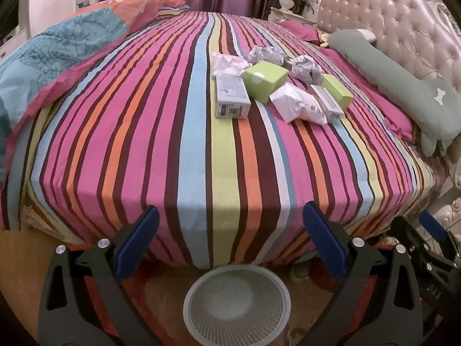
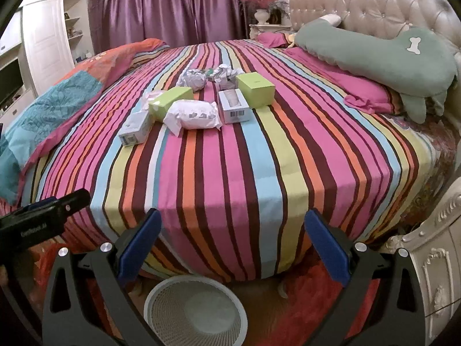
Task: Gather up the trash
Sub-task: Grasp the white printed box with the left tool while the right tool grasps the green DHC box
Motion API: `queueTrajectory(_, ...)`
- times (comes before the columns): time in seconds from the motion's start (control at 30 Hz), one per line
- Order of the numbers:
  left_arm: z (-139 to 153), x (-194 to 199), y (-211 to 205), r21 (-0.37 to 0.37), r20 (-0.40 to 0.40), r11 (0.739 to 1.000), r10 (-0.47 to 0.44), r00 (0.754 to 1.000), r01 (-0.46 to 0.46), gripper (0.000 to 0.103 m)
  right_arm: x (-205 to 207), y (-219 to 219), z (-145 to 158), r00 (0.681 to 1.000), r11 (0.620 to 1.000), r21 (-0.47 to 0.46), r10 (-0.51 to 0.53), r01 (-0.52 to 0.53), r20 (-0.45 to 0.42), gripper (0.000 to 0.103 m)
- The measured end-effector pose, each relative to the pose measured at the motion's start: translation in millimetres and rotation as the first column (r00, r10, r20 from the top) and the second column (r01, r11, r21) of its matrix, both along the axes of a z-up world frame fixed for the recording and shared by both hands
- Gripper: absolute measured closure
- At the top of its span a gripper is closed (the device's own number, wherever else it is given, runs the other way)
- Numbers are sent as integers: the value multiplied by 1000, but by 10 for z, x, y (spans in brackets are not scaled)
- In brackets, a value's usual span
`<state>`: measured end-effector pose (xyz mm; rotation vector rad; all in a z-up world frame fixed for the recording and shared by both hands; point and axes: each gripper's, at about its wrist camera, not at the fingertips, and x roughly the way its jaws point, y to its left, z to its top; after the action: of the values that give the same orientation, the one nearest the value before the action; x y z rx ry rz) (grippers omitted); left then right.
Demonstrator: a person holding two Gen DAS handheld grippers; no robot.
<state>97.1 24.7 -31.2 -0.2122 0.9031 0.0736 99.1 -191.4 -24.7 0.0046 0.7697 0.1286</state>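
Trash lies in a cluster on the striped bed (image 1: 161,132): a white box (image 1: 232,98), a green box (image 1: 264,78), a second green box (image 1: 337,92), a white wrapped packet (image 1: 298,105) and crumpled paper balls (image 1: 266,54). The right wrist view shows the same cluster: the packet (image 2: 193,116), a green box (image 2: 255,89), a barcode box (image 2: 234,106). A white mesh wastebasket (image 1: 236,302) stands on the floor at the bed's foot; it also shows in the right wrist view (image 2: 196,311). My left gripper (image 1: 230,245) and right gripper (image 2: 232,245) are open and empty, above the basket, far from the trash.
A green dog-shaped pillow (image 2: 371,57) and pink pillow (image 2: 366,92) lie by the tufted headboard (image 2: 374,3). A folded blue-orange quilt (image 1: 57,54) covers the bed's left side. A carved cream cabinet (image 2: 432,259) stands at right. Purple curtains hang behind.
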Motion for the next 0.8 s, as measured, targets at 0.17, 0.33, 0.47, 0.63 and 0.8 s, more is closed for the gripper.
queueTrajectory(0.17, -36, 264, -10, 12, -5, 1000, 7, 1000, -7, 7, 218, -58, 22, 1000, 1000, 10, 0, 0, 1, 8)
queueTrajectory(0.33, -87, 515, 34, 8, -18, 999, 35, 999, -35, 7, 461, -128, 45, 1000, 1000, 30, 7, -7, 6, 8)
queueTrajectory(0.47, -121, 732, 100, 6, -19, 998, 68, 998, -67, 7, 698, -176, 79, 1000, 999, 50, 20, -21, 20, 8)
queueTrajectory(0.63, -153, 1004, 152, 13, -24, 996, 93, 995, -93, 7, 1083, -234, 114, 999, 996, 74, 45, -46, 19, 8)
queueTrajectory(0.8, -205, 1300, 208, -5, -34, 993, 118, 992, -119, 7, 1554, -302, 154, 998, 997, 46, 57, -58, 26, 8)
